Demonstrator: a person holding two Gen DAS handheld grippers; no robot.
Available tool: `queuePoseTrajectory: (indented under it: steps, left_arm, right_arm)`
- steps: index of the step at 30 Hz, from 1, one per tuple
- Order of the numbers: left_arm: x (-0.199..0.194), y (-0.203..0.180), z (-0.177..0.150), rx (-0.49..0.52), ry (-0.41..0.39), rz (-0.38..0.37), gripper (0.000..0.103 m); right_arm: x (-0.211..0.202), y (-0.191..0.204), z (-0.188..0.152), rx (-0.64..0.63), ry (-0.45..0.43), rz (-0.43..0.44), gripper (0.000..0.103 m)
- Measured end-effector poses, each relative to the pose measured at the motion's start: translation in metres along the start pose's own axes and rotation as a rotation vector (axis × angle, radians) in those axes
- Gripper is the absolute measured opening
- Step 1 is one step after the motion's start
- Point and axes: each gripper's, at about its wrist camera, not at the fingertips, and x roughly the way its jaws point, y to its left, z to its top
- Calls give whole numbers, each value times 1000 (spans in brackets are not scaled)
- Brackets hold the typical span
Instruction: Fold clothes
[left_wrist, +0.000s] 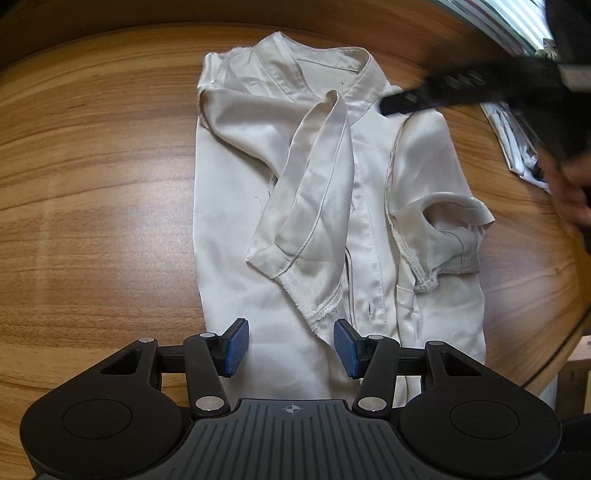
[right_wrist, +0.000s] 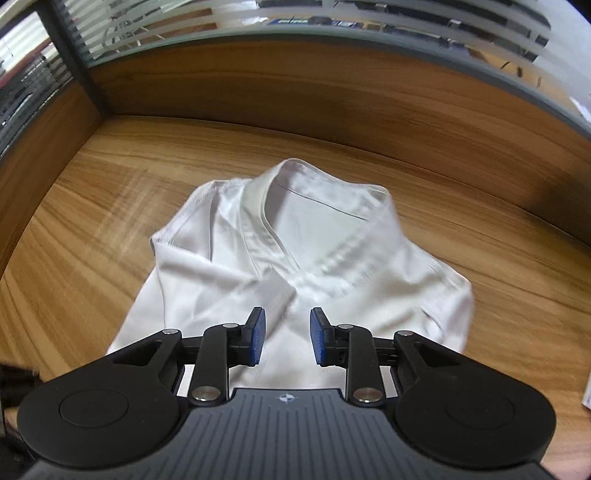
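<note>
A pale cream satin shirt (left_wrist: 369, 206) lies on the wooden table (left_wrist: 96, 192), collar at the far end, both short sleeves folded in over its front. My left gripper (left_wrist: 291, 347) hovers open over the shirt's near hem, nothing between its blue pads. In the left wrist view the right gripper (left_wrist: 436, 96) shows as a dark blur near the collar's right side. In the right wrist view the same shirt (right_wrist: 332, 236) lies just ahead, and my right gripper (right_wrist: 287, 339) stands open above the shirt's front below the collar (right_wrist: 273, 236), holding nothing.
A wooden partition (right_wrist: 295, 92) topped with striped glass borders the table's far side and left corner. White folded clothes (left_wrist: 517, 144) lie at the table's right edge, beside a person's blurred hand (left_wrist: 569, 192). Bare wood spreads left of the shirt.
</note>
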Motion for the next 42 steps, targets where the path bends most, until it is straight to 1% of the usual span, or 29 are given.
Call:
queuePoseTrajectory:
  steps: [4, 8, 10, 11, 13, 17, 21, 23, 30, 31, 33, 35, 38, 40, 42]
  left_arm:
    - [7, 4, -1, -10, 14, -8, 54]
    - [14, 9, -2, -24, 36, -9, 53]
    - [15, 11, -2, -31, 35, -17, 53]
    - [15, 11, -2, -32, 35, -19, 53]
    - [15, 10, -2, -33, 35, -22, 54]
    - [14, 10, -2, -38, 36, -29, 54]
    - [14, 11, -3, -41, 37, -35, 56]
    - [15, 11, -3, -36, 38, -33, 56]
    - [17, 4, -3, 9, 48, -6, 57]
    - [18, 3, -3, 16, 50, -1, 57]
    - [16, 0, -2, 40, 47, 2, 57]
    - [13, -5, -1, 63, 32, -19, 57]
    - [10, -13, 3, 91, 2, -68, 57]
    - [9, -19, 7, 104, -14, -99, 57]
    - [11, -25, 10, 122, -22, -117, 57]
  right_arm:
    - [23, 7, 15, 7, 10, 8, 30]
    - [43, 9, 22, -3, 30, 6, 30]
    - [52, 10, 23, -8, 47, 11, 15]
    - [53, 10, 22, -17, 40, 14, 4]
    - [47, 8, 20, -20, 17, 18, 3]
    - [21, -1, 12, -2, -42, 9, 3]
    - [-4, -16, -1, 28, -68, -5, 3]
    - [-10, -23, -11, 38, -61, -22, 3]
    - [-9, -43, -43, 78, -16, -89, 5]
    - [-10, -45, -46, 81, -13, -94, 6]
    - [-17, -48, -50, 85, -22, -97, 14]
    - [-27, -50, -55, 93, -34, -94, 17]
    - [-38, -51, -61, 103, -38, -72, 17]
    - [-36, -47, -68, 112, -17, -48, 22]
    - [-34, -42, -74, 121, 4, -24, 33]
